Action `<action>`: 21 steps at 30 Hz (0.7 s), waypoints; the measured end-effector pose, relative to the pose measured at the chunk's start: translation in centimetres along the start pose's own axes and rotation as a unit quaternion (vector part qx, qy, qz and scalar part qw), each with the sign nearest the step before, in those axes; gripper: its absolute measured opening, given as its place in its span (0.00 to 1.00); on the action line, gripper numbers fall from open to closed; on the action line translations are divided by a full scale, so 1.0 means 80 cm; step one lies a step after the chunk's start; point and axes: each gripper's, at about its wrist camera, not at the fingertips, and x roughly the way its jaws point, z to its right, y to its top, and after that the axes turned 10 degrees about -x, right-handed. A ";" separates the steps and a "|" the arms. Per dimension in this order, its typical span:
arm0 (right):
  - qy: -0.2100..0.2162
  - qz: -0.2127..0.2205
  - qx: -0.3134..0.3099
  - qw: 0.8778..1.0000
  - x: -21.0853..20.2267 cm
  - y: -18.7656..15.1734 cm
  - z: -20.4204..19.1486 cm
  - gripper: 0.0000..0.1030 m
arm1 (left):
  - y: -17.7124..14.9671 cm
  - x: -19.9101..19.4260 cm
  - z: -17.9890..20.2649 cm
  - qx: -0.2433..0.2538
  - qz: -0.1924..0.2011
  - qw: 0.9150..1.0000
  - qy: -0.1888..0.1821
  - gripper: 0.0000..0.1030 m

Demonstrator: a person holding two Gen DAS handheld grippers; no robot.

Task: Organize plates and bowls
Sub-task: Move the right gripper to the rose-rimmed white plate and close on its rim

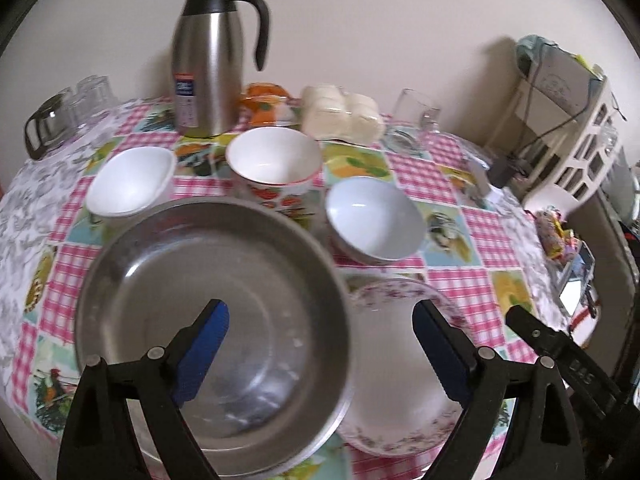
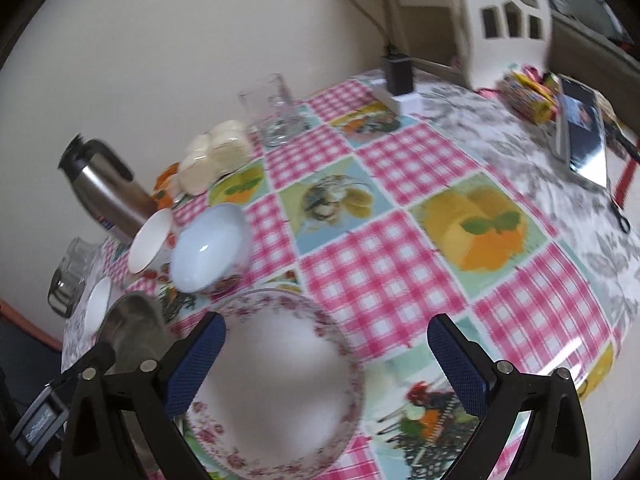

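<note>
Blue pads on my left tool (image 1: 320, 354) stand wide apart with nothing between them; they hang over the steel basin (image 1: 212, 332) and the flowered plate (image 1: 404, 360) that lies just to its right, its left side hidden under the basin's rim. My right tool (image 2: 326, 358) is likewise spread and empty, hovering above the same flowered plate (image 2: 276, 384), whose middle is blurred. The other tool's black body shows at the edge of each view, and the white lettering on it is too smeared to read.

Past the basin, three bowls stand in a row on the checked cloth of the surface (image 1: 472, 236): a plain white bowl (image 1: 130, 184) on the left, a tall bowl with red fruit print (image 1: 274, 164) in the middle, and a pale blue-white bowl (image 1: 374, 220) on the right, none touching the others.

Behind them a steel thermos jug (image 1: 212, 56) stands by the wall; its blue and red label is illegible. Beside it are a pack of pale buns (image 1: 340, 114) and a glass mug (image 1: 416, 114). Glasses (image 1: 88, 96) at far left are blurred.
</note>
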 end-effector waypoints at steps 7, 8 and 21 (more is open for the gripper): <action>-0.007 -0.020 0.021 1.000 0.009 -0.007 0.026 0.98 | -0.012 0.015 0.014 0.007 -0.017 1.000 0.001 0.91; -0.009 -0.028 0.023 0.999 0.014 -0.009 0.029 0.98 | -0.013 0.017 0.015 0.007 -0.020 1.000 -0.002 0.91; 0.000 -0.113 0.018 0.993 0.068 -0.035 0.027 0.76 | -0.021 0.042 0.004 -0.019 -0.059 0.998 0.014 0.90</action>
